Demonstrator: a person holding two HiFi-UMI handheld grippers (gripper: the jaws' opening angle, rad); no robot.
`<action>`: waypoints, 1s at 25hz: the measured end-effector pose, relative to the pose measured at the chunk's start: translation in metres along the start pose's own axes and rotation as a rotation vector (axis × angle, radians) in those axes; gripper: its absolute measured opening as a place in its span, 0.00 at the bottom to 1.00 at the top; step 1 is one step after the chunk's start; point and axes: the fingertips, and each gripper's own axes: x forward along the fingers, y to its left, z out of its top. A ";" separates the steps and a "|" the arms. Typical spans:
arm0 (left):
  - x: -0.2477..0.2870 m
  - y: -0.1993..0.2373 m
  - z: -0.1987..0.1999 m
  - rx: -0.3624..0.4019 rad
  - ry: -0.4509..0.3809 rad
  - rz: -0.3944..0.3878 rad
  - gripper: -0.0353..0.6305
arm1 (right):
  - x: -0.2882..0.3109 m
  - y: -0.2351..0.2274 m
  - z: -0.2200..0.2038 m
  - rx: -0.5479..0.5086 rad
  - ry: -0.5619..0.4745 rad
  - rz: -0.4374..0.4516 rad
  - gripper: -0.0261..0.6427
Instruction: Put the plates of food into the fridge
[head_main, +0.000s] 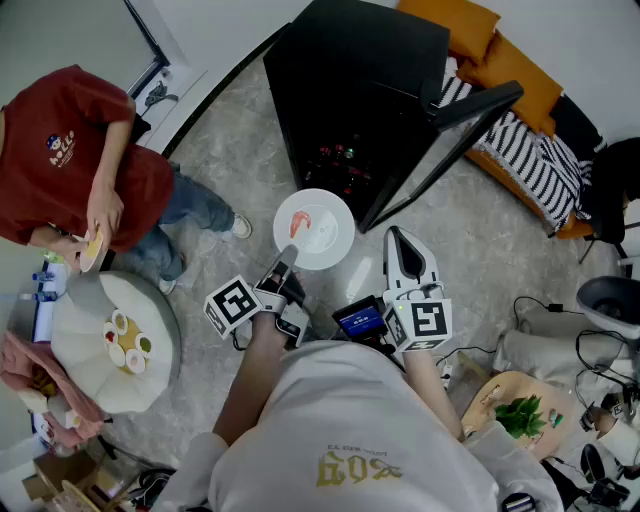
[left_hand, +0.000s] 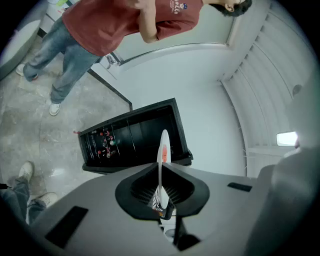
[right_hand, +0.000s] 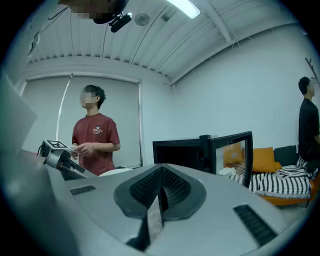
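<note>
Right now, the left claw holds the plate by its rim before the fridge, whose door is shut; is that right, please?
Not quite: the fridge door stands open, as the head view shows. The left claw does hold the plate by its rim before the fridge.

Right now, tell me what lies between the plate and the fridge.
Nothing but bare floor, as the head view shows: the plate, held by the left hand-held gripper, is just in front of the open fridge.
</note>
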 end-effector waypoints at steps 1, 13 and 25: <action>0.001 0.000 0.000 0.001 0.001 0.001 0.08 | 0.001 0.000 0.000 0.000 0.001 0.001 0.05; 0.001 0.000 0.001 0.002 -0.005 0.007 0.08 | 0.002 -0.002 0.000 -0.006 0.004 0.004 0.05; 0.004 -0.003 -0.012 -0.003 -0.041 0.025 0.08 | -0.005 -0.016 -0.003 0.007 -0.002 0.033 0.05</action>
